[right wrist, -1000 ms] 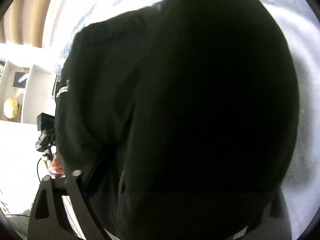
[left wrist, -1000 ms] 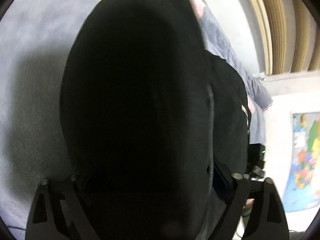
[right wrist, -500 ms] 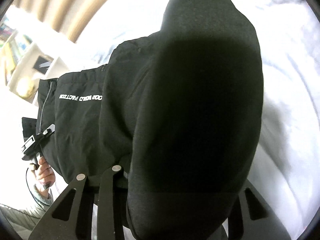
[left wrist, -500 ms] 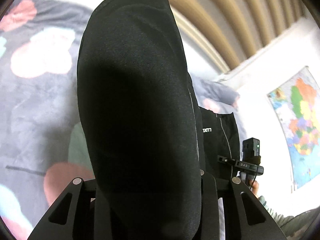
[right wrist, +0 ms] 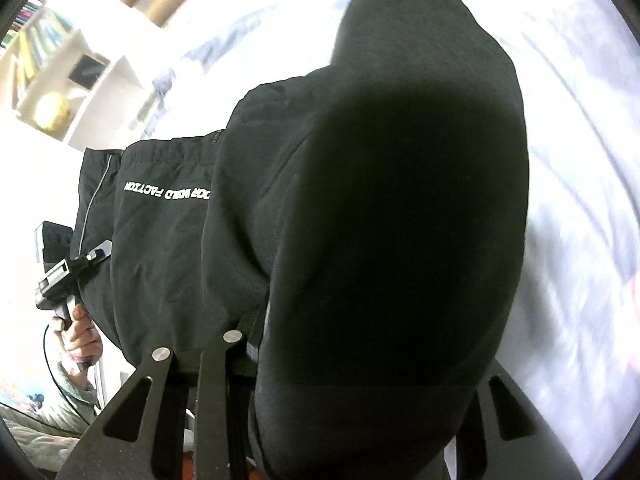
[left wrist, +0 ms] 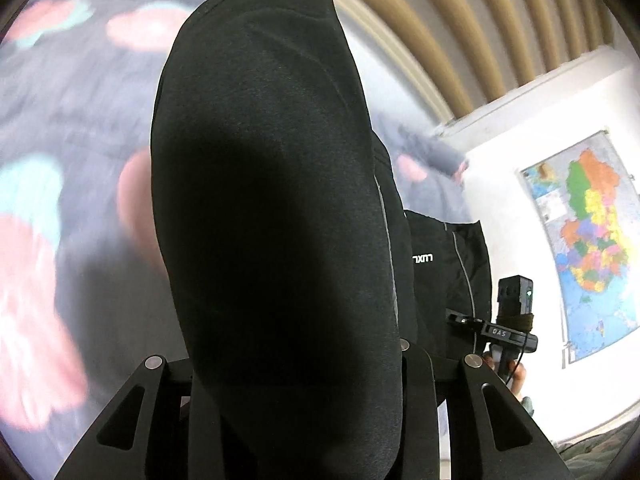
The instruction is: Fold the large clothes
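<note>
Black fabric fills both views: one large dark garment (left wrist: 276, 216), a jacket-like piece with white lettering and two thin pale piping lines, hangs stretched between the two grippers, lifted clear of the bed behind it. From the left wrist, one thick fold of it rises out of the left gripper (left wrist: 296, 364), whose jaws have just been closing and now stand clenched on the cloth that passes between them. From the right wrist, the same garment (right wrist: 392, 216) bulges up out of the right gripper (right wrist: 360, 360); its jaws have also just been closing and grip the fabric in the same way. Each gripper shows in the other's view: the right gripper's body at the right edge of the cloth, the left gripper's body at the left edge, held by one bare hand (right wrist: 82, 336) above a grey-green sleeve. Behind lies one grey bedspread (left wrist: 60, 128) with pink and turquoise blotches, blurred. Far off to the right hangs one coloured map (left wrist: 592, 248) on a white wall. To the far left stands one white shelf unit (right wrist: 80, 92) holding several books and one yellow ball (right wrist: 52, 112)
</note>
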`<state>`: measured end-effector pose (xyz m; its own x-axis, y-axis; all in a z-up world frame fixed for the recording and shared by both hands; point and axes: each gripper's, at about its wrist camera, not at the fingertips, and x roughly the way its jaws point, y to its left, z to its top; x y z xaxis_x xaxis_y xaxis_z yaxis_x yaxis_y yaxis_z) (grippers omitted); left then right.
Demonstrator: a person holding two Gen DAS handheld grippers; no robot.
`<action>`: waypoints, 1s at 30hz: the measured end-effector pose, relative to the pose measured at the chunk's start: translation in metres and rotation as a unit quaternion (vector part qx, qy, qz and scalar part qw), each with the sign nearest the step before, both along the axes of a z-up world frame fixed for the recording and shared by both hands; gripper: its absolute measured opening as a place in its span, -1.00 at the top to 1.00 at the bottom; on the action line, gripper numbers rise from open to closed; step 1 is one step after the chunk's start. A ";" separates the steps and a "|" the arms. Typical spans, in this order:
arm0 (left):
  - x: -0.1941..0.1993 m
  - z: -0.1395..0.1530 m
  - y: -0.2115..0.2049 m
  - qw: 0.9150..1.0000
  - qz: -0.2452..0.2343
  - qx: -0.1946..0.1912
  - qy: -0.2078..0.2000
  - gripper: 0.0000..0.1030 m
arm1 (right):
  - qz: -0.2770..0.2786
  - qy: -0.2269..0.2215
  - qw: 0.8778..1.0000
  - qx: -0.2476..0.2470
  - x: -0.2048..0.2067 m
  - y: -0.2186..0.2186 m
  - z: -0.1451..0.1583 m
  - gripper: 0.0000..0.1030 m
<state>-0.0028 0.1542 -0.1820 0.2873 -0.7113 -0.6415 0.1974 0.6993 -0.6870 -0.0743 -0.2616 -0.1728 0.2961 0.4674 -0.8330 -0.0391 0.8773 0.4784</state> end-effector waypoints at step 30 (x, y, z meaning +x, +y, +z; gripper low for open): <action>-0.059 -0.001 0.017 0.981 0.090 0.170 -0.022 -0.62 | -0.093 -0.018 0.980 -0.174 -0.064 0.058 0.005 -0.62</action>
